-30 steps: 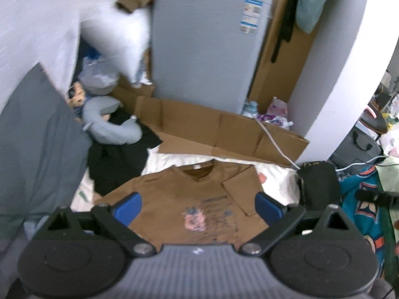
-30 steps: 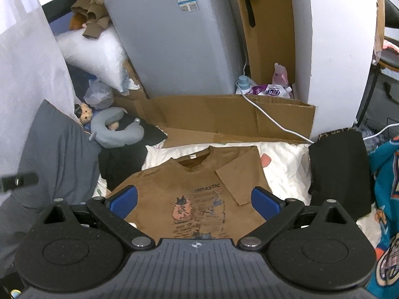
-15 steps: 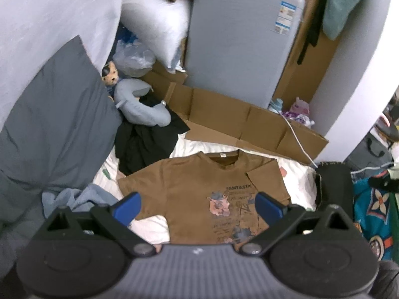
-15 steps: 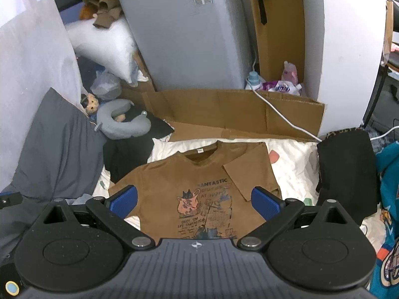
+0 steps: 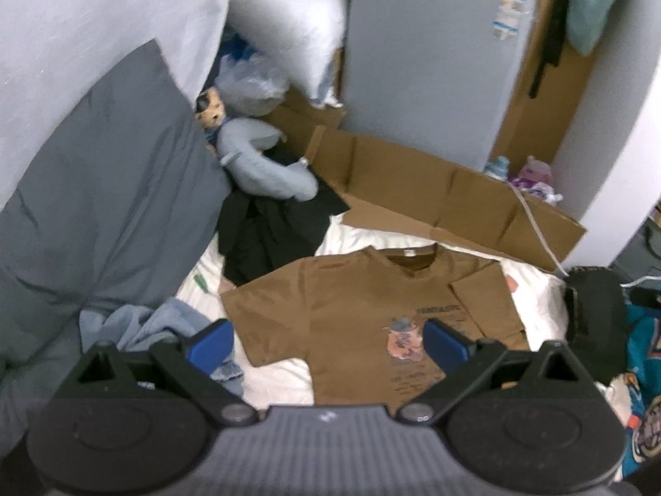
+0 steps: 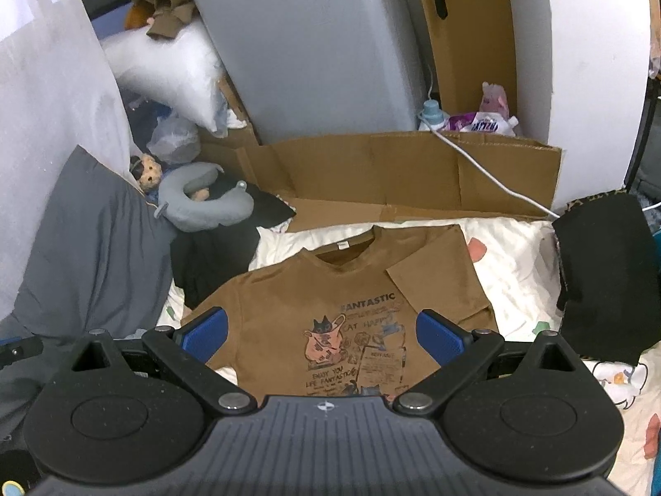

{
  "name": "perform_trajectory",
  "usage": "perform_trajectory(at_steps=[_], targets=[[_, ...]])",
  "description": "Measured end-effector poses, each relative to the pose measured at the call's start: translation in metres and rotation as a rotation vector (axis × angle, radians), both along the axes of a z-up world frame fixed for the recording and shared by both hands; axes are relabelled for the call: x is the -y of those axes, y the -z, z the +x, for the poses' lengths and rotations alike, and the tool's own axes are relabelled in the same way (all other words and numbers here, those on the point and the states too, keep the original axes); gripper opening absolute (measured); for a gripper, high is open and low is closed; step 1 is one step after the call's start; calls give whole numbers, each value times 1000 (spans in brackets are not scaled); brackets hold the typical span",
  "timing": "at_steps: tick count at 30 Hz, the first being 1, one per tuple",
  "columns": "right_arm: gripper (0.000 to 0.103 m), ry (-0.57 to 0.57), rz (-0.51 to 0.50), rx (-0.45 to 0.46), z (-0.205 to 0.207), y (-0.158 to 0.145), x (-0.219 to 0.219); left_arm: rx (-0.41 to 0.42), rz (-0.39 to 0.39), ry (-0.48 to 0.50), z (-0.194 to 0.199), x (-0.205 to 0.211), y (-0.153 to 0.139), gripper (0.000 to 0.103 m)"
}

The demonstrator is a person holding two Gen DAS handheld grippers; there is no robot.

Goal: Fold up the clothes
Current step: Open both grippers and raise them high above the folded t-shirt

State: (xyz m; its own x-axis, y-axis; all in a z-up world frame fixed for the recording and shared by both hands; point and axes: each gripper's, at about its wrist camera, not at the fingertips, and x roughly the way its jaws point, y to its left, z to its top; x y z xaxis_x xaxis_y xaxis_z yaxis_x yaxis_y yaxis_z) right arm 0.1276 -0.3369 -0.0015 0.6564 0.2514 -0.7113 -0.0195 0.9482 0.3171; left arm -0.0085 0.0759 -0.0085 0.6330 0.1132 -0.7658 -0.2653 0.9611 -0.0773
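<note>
Through the left wrist camera we are seeing our left gripper (image 5: pixel 328 341) spread wide and empty above the brown T-shirt (image 5: pixel 351 314), which is lying flat on the white sheet (image 5: pixel 281 376), one sleeve folded in.

Through the right wrist camera our right gripper (image 6: pixel 322 330) is likewise hanging wide, gripping nothing, over the shirt's printed front, beside a black garment (image 6: pixel 603 273).

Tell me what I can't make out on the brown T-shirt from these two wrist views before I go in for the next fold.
- Brown T-shirt hem: hidden in both views behind the gripper bodies.
- Small print under the cat graphic: too small in the right wrist view, blurred in the left.
- Left sleeve tip: clear in the left wrist view, covered by a blue finger pad in the right.
- Neck label: too small to read.
</note>
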Motion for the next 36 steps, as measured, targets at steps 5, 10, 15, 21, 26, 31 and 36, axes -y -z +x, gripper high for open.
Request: perform_trajectory(at_steps=[5, 10, 15, 21, 26, 31, 36], targets=[[101, -14, 4, -24, 12, 21, 0, -12, 3, -34, 11, -4, 18, 99], [101, -23, 9, -46, 33, 38, -3, -23, -8, -46, 19, -5, 35, 99], [101, -32, 42, -26, 52, 56, -8, -43, -13, -43, 29, -7, 56, 99], [100, -61, 10, 12, 80, 75, -24, -56, -16, -70, 39, -14, 81, 99], [100, -44, 61, 43, 85, 105, -26, -68, -41, -77, 49, -22, 101, 99], [100, -92, 5, 29, 90, 132, -38, -81, -52, -82, 59, -27, 123, 99], [100, -121, -21, 20, 97, 148, -45, -76, -72, -85, 69, -31, 145, 98]])
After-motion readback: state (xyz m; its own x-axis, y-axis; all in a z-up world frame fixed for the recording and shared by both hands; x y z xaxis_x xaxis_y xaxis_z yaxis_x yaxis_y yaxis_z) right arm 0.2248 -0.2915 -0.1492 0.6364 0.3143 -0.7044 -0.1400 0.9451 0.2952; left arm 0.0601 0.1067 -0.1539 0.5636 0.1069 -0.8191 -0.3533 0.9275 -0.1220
